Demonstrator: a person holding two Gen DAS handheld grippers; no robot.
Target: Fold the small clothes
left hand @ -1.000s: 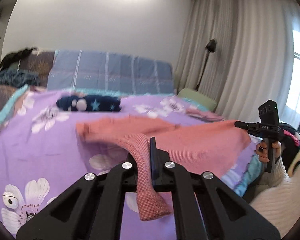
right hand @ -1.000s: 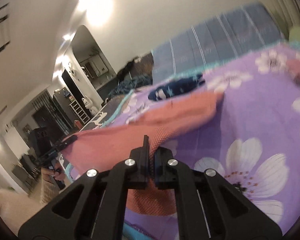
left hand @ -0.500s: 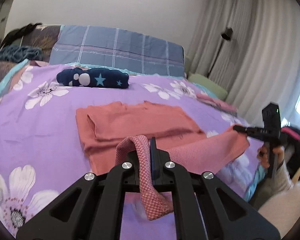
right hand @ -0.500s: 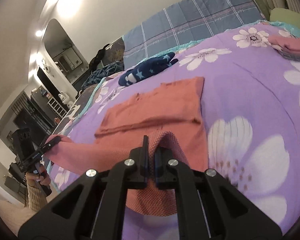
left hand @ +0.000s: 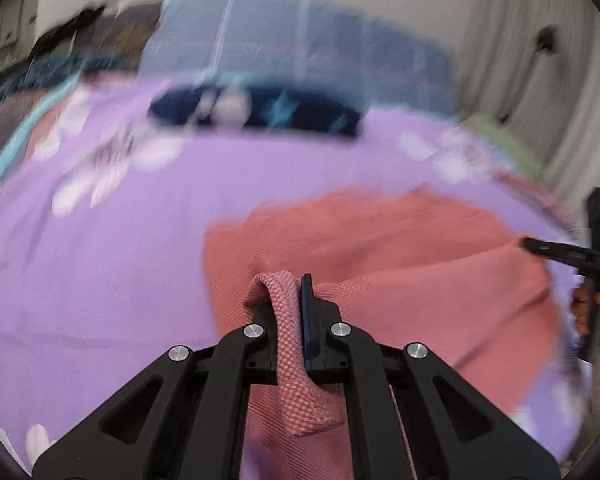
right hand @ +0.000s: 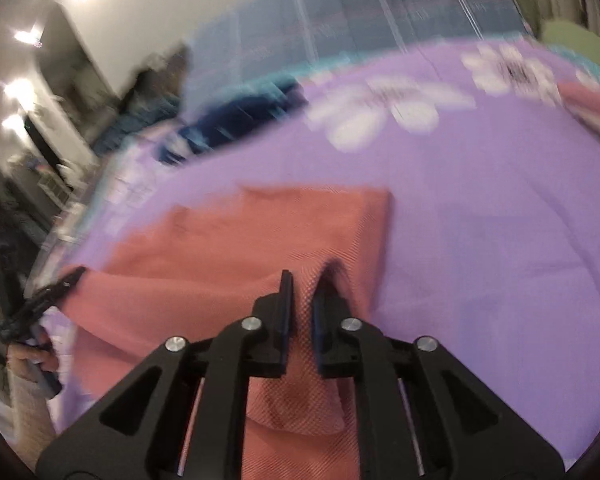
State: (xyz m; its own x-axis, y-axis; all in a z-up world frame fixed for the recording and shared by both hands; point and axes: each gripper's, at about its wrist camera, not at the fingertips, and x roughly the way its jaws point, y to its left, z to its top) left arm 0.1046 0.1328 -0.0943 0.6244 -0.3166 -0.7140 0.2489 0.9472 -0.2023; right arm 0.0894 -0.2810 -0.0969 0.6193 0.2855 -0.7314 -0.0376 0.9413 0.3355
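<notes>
Blur: both views are smearing badly toward the top; the headboard-end pillows and white flower prints are reading only as streaks.
Garment: one salmon-pink knit garment [left hand: 400, 248] is lying part-folded on the purple bedspread [left hand: 100, 272], centre to lower right of the left wrist view, centre-left of the right wrist view; its near edge is being lifted by both grippers.
Left gripper [left hand: 290, 300]: clenched on a fold of the knit edge, which is looping over the left finger and hanging down between the arms at the bottom centre of the frame.
Right gripper [right hand: 302, 296]: jaws have just been opening; a narrow gap is showing between the blue pads, with cloth still sitting in it and bulging below. Pads no longer look to be pressing, so reading it as released.
Cross view: each gripper is also showing at the other camera's frame edge, tip at a pink corner; whether it is pinching there is too small to tell.
Hands: two partly visible, one hand [left hand: 596, 308] at the right edge of the left wrist view, one at the lower left of the right wrist view, both cut off by the rim.
Other clothes: one dark navy bundle [left hand: 256, 114] with pale blotches is lying at the upper centre, well apart from the pink piece; pattern unreadable. One pink folded item [right hand: 596, 108] is getting cut off at the right edge.
Background: curtain and a dark lamp are showing at the upper right of the left wrist view; the doorway area at the left of the right wrist view is too smeared to read.
</notes>
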